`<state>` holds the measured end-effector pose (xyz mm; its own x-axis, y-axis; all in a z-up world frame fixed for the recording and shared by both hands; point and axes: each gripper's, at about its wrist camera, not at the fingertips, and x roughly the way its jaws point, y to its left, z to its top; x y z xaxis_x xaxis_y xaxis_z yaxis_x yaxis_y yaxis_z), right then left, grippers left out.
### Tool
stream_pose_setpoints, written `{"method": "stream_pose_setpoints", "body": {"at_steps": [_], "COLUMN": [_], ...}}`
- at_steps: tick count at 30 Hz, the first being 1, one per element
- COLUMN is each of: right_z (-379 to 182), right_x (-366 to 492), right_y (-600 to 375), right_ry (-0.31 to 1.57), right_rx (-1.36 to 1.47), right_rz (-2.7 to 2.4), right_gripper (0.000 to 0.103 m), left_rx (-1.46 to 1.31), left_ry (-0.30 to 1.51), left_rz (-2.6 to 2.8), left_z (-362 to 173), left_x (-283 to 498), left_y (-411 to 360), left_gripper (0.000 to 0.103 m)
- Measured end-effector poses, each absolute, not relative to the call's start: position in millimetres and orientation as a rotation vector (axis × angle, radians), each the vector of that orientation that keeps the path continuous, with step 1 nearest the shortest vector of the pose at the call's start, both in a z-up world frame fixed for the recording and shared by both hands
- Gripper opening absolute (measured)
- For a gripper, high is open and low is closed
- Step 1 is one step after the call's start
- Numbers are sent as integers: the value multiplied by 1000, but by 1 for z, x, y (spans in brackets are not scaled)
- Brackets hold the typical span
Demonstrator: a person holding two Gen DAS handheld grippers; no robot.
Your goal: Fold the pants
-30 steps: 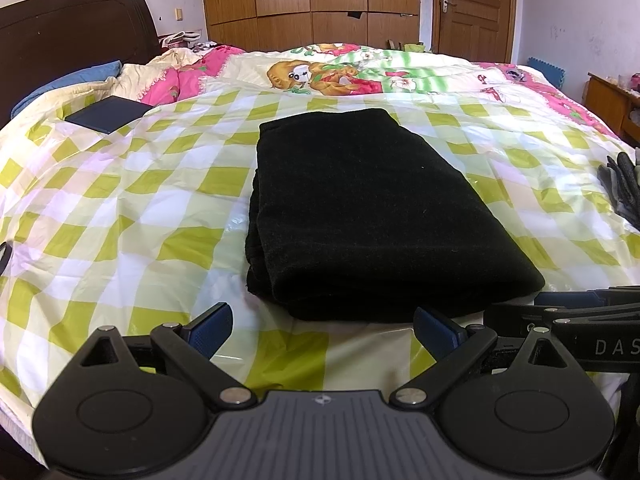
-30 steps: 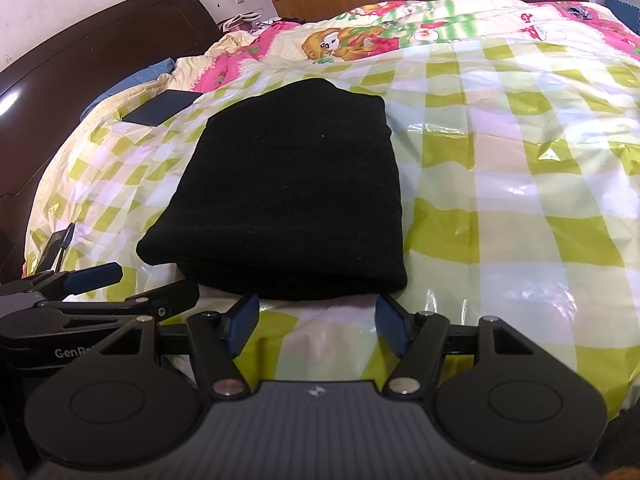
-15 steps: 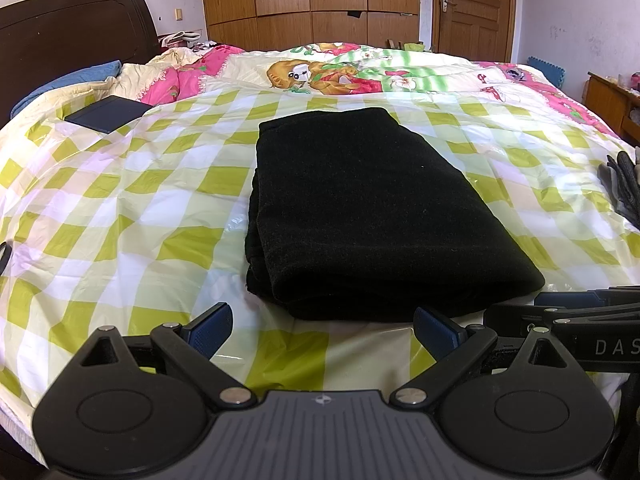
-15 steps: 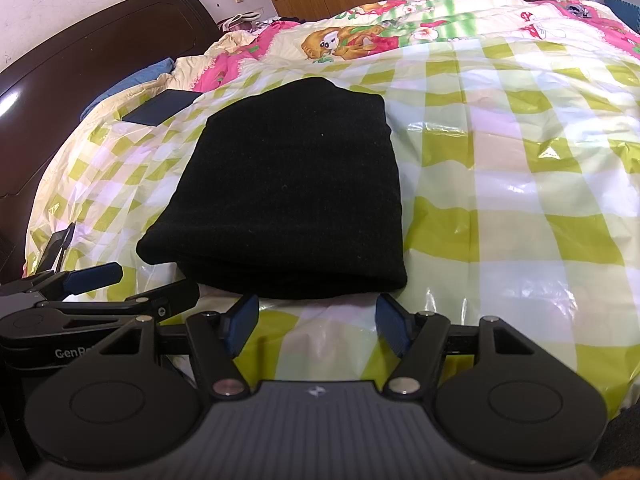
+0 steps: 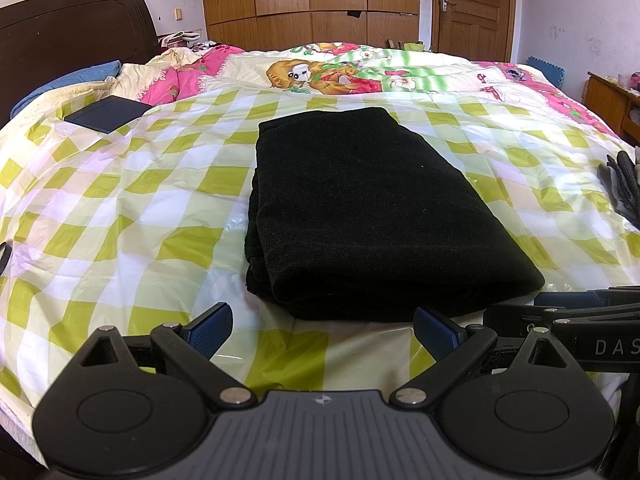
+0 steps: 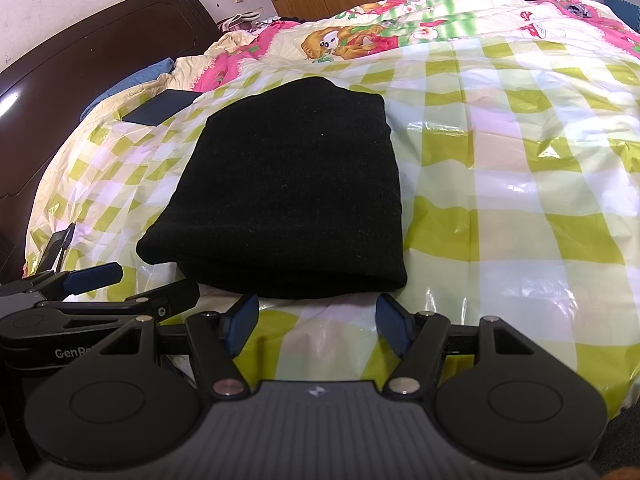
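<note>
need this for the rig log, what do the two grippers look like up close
Both look alike. The left gripper and the right gripper each have a matte black ribbed body with a small emblem, two round black discs, silver pivot pins, angular black linkage arms and blue finger pads. White lettering shows on their sides: "DAS" on the right one, "GenR" on the left. No cables or sleeves visible.

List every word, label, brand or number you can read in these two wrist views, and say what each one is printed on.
"DAS", cut off by the frame edge: on the black body of the right gripper, seen at the right edge of the left wrist view.
"GenR", the rest hidden: on the black body of the left gripper, seen at the left of the right wrist view.
The black pants, the checked sheet and the dark flat book-like thing show no readable text.
</note>
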<state>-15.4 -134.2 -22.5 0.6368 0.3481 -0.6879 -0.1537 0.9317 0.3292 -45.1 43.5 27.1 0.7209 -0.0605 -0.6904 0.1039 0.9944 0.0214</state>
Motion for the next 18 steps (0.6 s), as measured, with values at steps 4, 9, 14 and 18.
{"method": "stream_pose_setpoints", "body": {"at_steps": [4, 9, 14, 18], "right_z": [-23, -23, -23, -23], "right_x": [-15, -15, -15, -16], "right_y": [-134, -134, -134, -134], "right_ry": [834, 834, 834, 831], "right_rx": [250, 250, 251, 249], "right_rz": [290, 290, 290, 289], "right_gripper": [66, 66, 67, 69], "left_rx": [60, 60, 61, 64], "left_ry": [760, 761, 759, 736], "left_rz": [-91, -91, -91, -79], "left_z": [27, 27, 27, 29], "left_x": [-45, -45, -46, -49], "left_y": [43, 43, 43, 43], "left_gripper": [103, 103, 103, 103]}}
